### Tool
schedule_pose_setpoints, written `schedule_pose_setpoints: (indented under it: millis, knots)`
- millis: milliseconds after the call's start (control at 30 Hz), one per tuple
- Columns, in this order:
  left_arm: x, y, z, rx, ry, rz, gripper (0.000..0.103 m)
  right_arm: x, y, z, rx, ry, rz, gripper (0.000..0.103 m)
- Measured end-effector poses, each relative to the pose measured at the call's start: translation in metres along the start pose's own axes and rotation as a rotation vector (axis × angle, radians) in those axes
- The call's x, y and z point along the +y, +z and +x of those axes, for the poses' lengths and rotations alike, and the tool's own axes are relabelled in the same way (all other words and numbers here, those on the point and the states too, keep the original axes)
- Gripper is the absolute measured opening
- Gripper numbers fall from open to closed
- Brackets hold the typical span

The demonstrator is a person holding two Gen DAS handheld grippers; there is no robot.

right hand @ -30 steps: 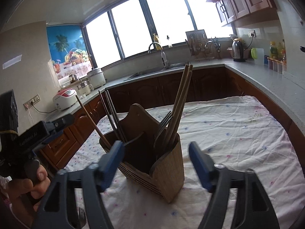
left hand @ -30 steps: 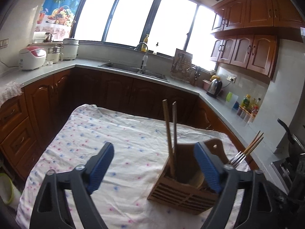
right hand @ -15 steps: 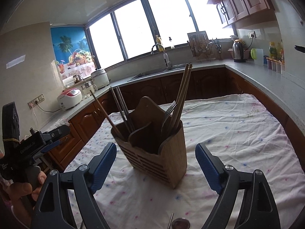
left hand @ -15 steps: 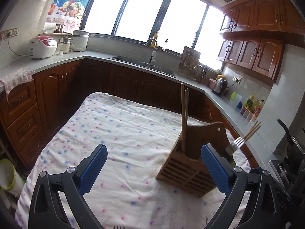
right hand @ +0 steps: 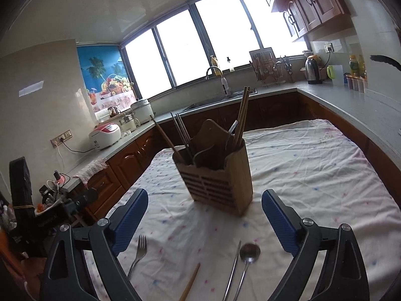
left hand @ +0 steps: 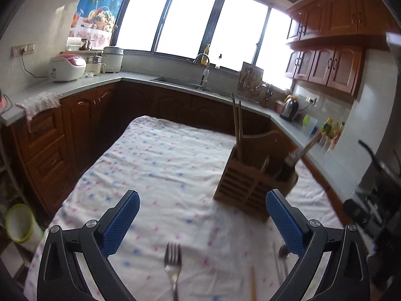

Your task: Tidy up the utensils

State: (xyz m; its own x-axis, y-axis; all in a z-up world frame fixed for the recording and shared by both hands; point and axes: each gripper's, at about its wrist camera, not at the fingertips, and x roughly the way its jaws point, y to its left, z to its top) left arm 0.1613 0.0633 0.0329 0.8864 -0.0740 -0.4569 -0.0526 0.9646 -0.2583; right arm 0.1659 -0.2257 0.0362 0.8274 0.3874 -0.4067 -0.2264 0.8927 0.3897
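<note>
The white tablecloth (right hand: 300,165) carried a scatter of small pink and blue dots. In the middle of the frame the light brown slatted wooden utensil holder (right hand: 218,175) held tan wooden chopsticks (right hand: 242,115). Low in the frame lay a silver metal fork (right hand: 139,254) and a silver metal spoon (right hand: 248,257). The gripper fingers (right hand: 130,218) had blue textured pads on black frames. The cabinets (left hand: 82,130) were reddish brown wood; the poster (right hand: 105,77) in the upper left was blue.

Bright windows (left hand: 190,22), seemingly wooden cabinets (left hand: 325,67)
</note>
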Motion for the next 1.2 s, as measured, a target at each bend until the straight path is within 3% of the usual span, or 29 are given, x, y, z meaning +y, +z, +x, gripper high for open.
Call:
schedule_pose_setpoints:
  millis: [133, 267, 467, 633, 733, 833, 967, 1200]
  knots:
    - [-0.002, -0.016, -0.025, 0.014, 0.006, 0.024, 0.102, 0.004, -0.016, -0.022, -0.013, -0.019, -0.022, 0.094]
    - [-0.001, -0.031, -0.049, 0.004, 0.061, 0.017, 0.102, 0.008, -0.032, -0.040, -0.031, -0.030, -0.046, 0.098]
    - [-0.011, -0.046, -0.090, -0.092, 0.046, 0.059, 0.102, 0.011, -0.035, -0.060, -0.040, -0.028, -0.070, 0.098]
    - [-0.025, -0.029, -0.132, -0.249, -0.002, 0.138, 0.102, 0.028, -0.001, -0.101, -0.143, 0.003, -0.123, 0.103]
    - [-0.031, -0.022, -0.144, -0.219, -0.030, 0.160, 0.102, 0.040, 0.006, -0.125, -0.229, 0.009, -0.161, 0.103]
    - [-0.032, -0.035, -0.146, -0.184, -0.016, 0.161, 0.102, 0.049, -0.005, -0.131, -0.264, -0.014, -0.208, 0.103]
    - [-0.026, -0.055, -0.142, -0.161, 0.026, 0.151, 0.102, 0.050, -0.033, -0.118, -0.235, -0.052, -0.233, 0.103]
    - [-0.028, -0.079, -0.129, -0.106, 0.065, 0.132, 0.102, 0.032, -0.086, -0.099, -0.231, -0.126, -0.170, 0.103]
